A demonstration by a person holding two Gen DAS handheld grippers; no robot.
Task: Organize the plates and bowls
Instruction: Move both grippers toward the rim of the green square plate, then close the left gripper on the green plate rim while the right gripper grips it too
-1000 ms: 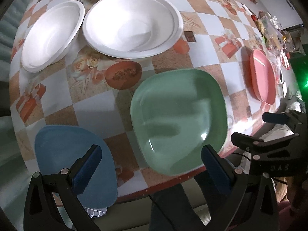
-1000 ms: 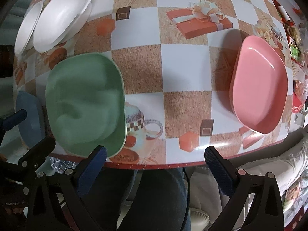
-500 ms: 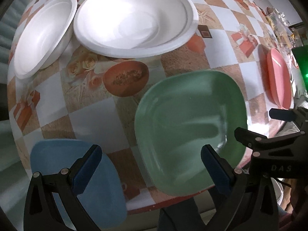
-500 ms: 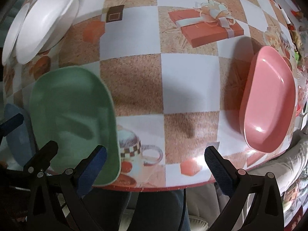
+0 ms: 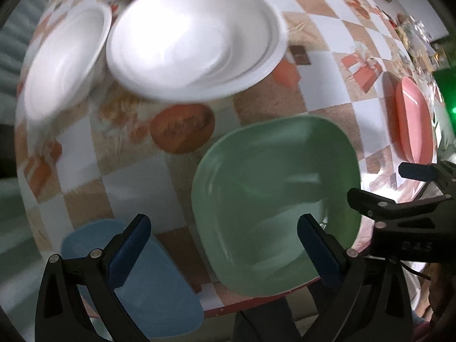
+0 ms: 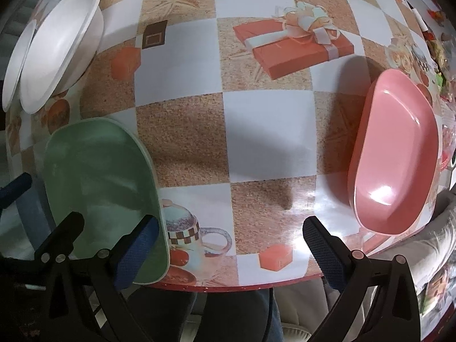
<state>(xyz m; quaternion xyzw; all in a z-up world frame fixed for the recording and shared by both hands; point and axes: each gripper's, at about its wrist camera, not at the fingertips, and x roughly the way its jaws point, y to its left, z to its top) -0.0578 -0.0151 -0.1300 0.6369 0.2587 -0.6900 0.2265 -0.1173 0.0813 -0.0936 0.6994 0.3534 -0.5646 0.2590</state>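
I held my left gripper (image 5: 222, 233) wide open over the near edge of the table (image 6: 268, 131). It had nothing in it. My right gripper (image 6: 228, 236) was wide open too, and it also held nothing.

The green plate (image 5: 273, 199) lay flat on the table near the edge, right in front of my left gripper. Its right finger (image 5: 316, 242) was over the plate's near side, but I could not tell if it touched. The blue plate (image 5: 154, 293) lay to the left of the green one, and it stuck out past the table edge. My left finger (image 5: 128, 245) was over it.

Two white bowls (image 5: 193, 37) sat farther back, side by side, and they looked blurry. The pink plate (image 6: 396, 168) lay far off to the right, well apart from the green plate. Between them was bare tablecloth with squares, a picture of a red gift box (image 6: 296, 45) and a teapot (image 6: 185, 233).
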